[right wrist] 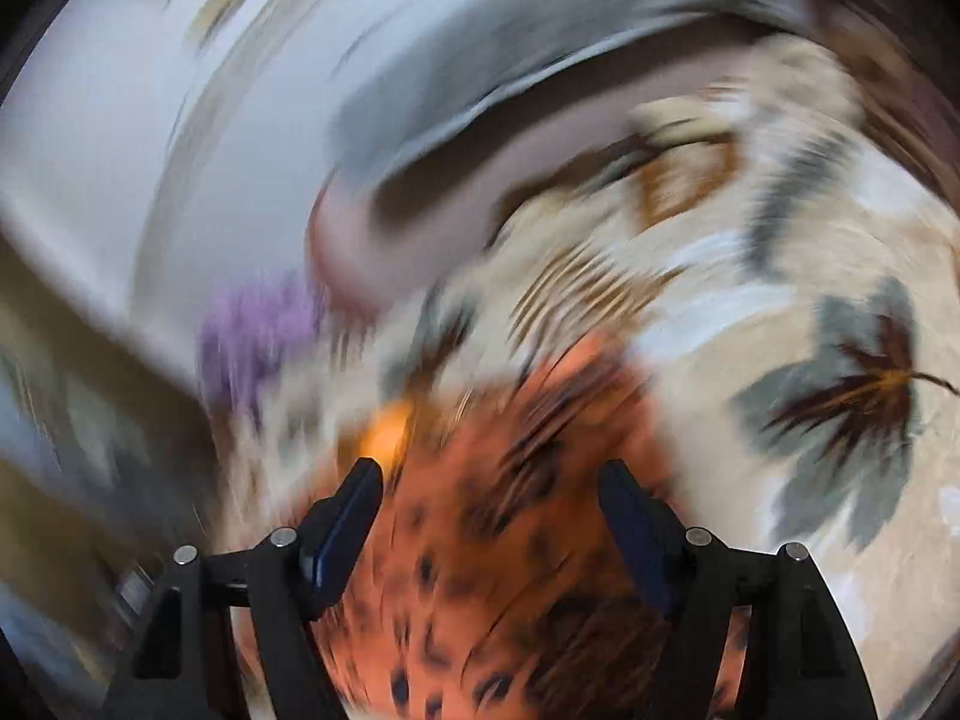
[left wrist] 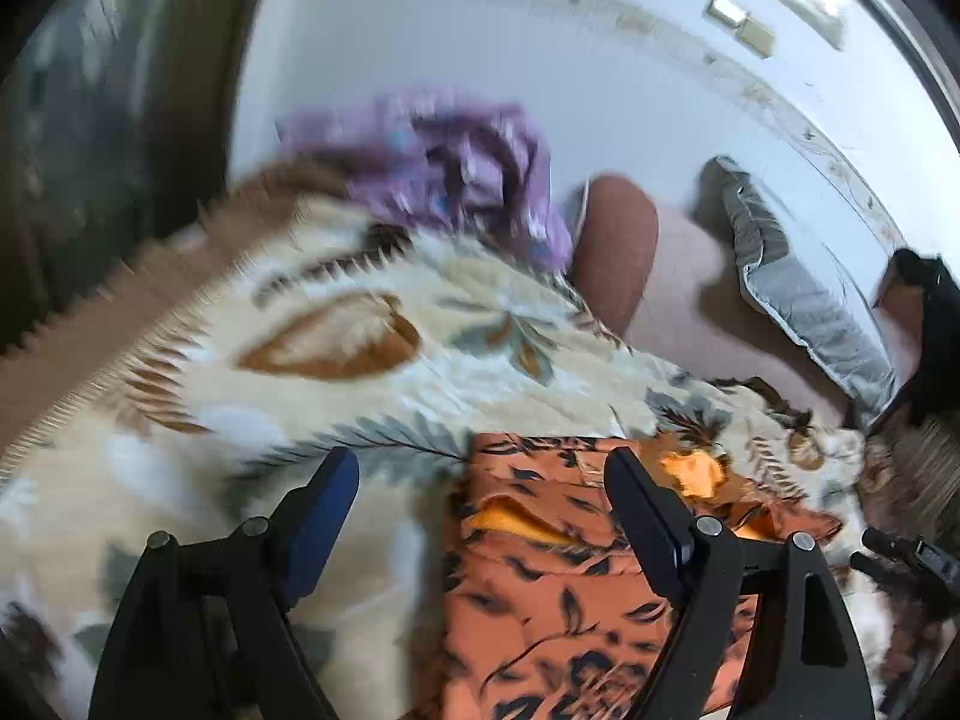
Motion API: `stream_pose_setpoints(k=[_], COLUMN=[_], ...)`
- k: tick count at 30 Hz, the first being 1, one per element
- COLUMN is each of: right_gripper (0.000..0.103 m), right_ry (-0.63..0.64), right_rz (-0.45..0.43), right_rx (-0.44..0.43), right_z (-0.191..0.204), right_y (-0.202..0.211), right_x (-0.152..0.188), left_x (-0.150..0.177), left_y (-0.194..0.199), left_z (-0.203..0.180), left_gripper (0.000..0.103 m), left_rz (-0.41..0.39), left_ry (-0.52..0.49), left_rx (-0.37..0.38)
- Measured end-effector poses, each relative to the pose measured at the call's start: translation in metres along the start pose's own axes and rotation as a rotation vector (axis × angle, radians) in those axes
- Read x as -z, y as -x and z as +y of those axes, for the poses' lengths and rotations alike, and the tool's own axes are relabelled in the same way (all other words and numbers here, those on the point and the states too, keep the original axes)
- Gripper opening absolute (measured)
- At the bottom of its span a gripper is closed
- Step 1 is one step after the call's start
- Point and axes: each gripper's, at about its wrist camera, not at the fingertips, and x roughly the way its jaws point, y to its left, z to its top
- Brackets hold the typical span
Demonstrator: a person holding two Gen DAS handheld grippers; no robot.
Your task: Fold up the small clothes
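An orange garment with black leaf print lies folded on a cream blanket with leaf patterns. My left gripper hovers over the garment's far left corner, jaws wide apart, nothing between the pads. A crumpled purple garment lies further back on the blanket. In the blurred right wrist view my right gripper stands open above the same orange garment, pads clear of the cloth. The purple garment shows as a smear at the left. Part of the right gripper shows at the left view's right edge.
A brown bolster pillow and a grey pillow lie behind the blanket on the pink sheet, against a white wall. A dark curtain or door frame stands at the left. The blanket stretches to the right.
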Motion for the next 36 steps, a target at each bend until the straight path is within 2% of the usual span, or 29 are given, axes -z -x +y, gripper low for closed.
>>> stream_pose_setpoints(k=[1, 4, 7, 10, 15, 17, 19, 21, 23, 26, 28, 31, 34, 36], right_gripper=[0.069, 0.056, 0.051, 0.051, 0.051, 0.051, 0.051, 0.051, 0.051, 0.051, 0.051, 0.051, 0.051, 0.052], right_ry=[0.071, 0.224, 0.346, 0.395, 0.287, 0.188, 0.125, 0.186, 0.281, 0.317, 0.291, 0.202, 0.075, 0.05], right_rz=[0.066, 0.206, 0.265, 0.222, 0.149, 0.063, 0.014, 0.023, 0.012, -0.022, -0.032, -0.037, 0.057, 0.068], right_rx=[0.007, 0.056, 0.121, 0.184, 0.233, 0.217, 0.18, 0.152, 0.175, 0.224, 0.329, 0.495, 0.538, 0.529], right_z=[0.026, 0.078, 0.115, 0.135, 0.144, 0.137, 0.137, 0.15, 0.159, 0.139, 0.106, 0.047, -0.006, -0.014], right_y=[-0.018, -0.071, -0.123, -0.155, -0.208, -0.206, -0.195, -0.188, -0.17, -0.134, -0.118, -0.105, -0.116, -0.12], right_x=[0.013, 0.046, 0.068, 0.061, -0.004, -0.027, -0.036, -0.034, -0.022, -0.007, -0.007, -0.017, -0.028, -0.028], left_x=[0.007, 0.043, 0.063, 0.07, 0.067, 0.065, 0.065, 0.064, 0.064, 0.064, 0.067, 0.069, 0.071, 0.072], left_y=[0.005, -0.006, -0.029, -0.044, -0.072, -0.08, -0.082, -0.079, -0.077, -0.076, -0.079, -0.079, -0.082, -0.083], left_z=[-0.002, -0.007, -0.01, -0.016, -0.012, -0.012, -0.013, -0.017, -0.023, -0.024, -0.024, -0.024, -0.026, -0.027], left_gripper=[0.084, 0.084, 0.084, 0.084, 0.084, 0.084, 0.084, 0.084, 0.084, 0.084, 0.084, 0.084, 0.088, 0.088], left_rz=[0.003, 0.172, 0.29, 0.307, 0.329, 0.312, 0.313, 0.301, 0.279, 0.29, 0.32, 0.317, 0.315, 0.31], left_ry=[-0.014, -0.045, -0.067, -0.121, -0.076, -0.078, -0.067, -0.082, -0.133, -0.136, -0.14, -0.139, -0.154, -0.163], left_rx=[-0.022, -0.032, -0.018, -0.056, -0.067, -0.08, -0.088, -0.093, -0.123, -0.12, -0.119, -0.122, -0.132, -0.14])
